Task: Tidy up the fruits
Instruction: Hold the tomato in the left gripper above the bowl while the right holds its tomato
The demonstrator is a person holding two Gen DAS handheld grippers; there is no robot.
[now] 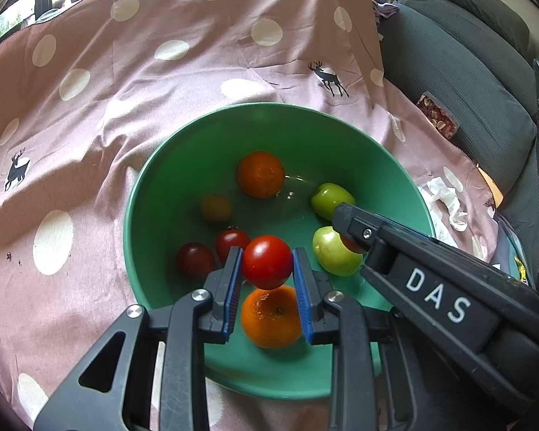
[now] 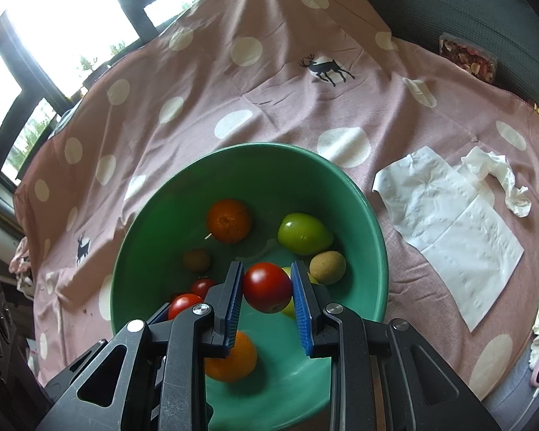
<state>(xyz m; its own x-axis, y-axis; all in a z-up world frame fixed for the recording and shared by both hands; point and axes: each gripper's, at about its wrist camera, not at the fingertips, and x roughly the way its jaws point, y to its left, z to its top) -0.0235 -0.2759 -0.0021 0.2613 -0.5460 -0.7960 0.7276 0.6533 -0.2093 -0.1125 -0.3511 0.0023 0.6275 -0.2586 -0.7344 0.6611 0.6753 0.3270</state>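
Each claw, left and right, grips a smooth red tomato over the green plastic bowl. Tomatoes are light, slick and bruise easily: clamp gently across the middle. Oranges sit at six and twelve o'clock.

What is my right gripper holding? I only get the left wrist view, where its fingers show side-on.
Observer: The right gripper is shut on a round red tomato, above the round green bowl.
Operator: Anything in the bowl hidden behind that gripper?
Observer: Yes, a round tan fruit lies beside the pointed green fruit.
Operator: And right of the bowl?
Observer: A flat white paper napkin lies spread on the pink dotted cloth, apart from the bowl.
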